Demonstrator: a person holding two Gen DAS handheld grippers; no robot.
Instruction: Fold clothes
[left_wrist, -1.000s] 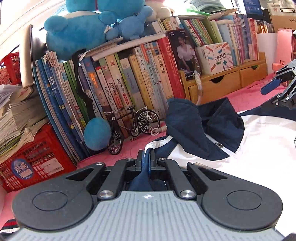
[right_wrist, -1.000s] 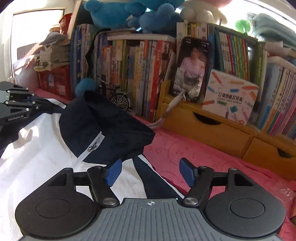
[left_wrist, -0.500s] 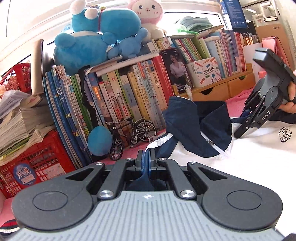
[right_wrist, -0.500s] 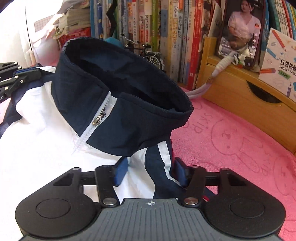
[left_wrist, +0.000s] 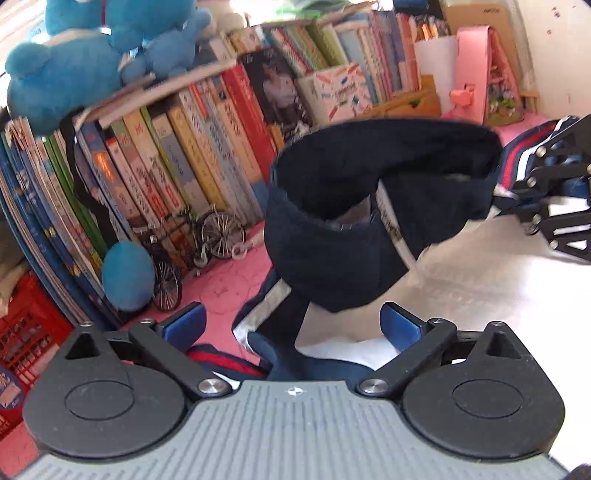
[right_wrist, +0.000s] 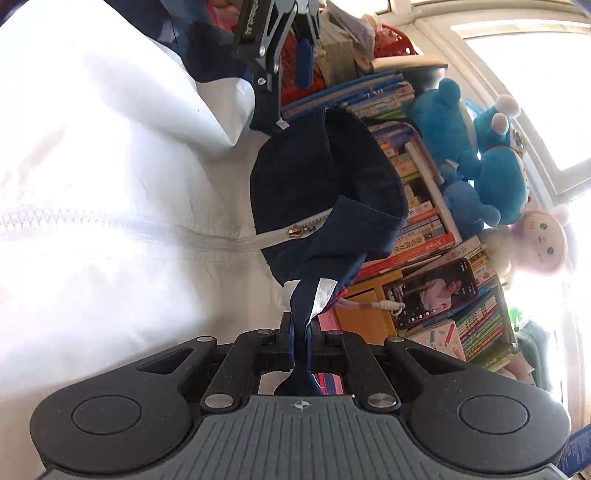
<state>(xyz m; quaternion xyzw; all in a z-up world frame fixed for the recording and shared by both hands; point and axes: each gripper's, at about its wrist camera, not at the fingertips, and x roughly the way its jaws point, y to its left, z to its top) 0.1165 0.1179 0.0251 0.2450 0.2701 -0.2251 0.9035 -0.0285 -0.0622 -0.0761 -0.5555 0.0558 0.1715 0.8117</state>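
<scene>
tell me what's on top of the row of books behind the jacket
Blue plush toys sit on the books, with a pink-faced one beside them in the right wrist view. What lies behind the toys is hidden.

Left tongs now stand wide, their jaws having just sprung open, blue pads parted at about 9 and 3 o'clock, pressing on nothing, nose tipped downward. Right tongs are rolled over on their side and clamped tight, jaws having just closed on a fold of navy cloth. From the left wrist view, the right tongs show at 3 o'clock; from the right wrist view, the left tongs sit at 12 o'clock.
</scene>
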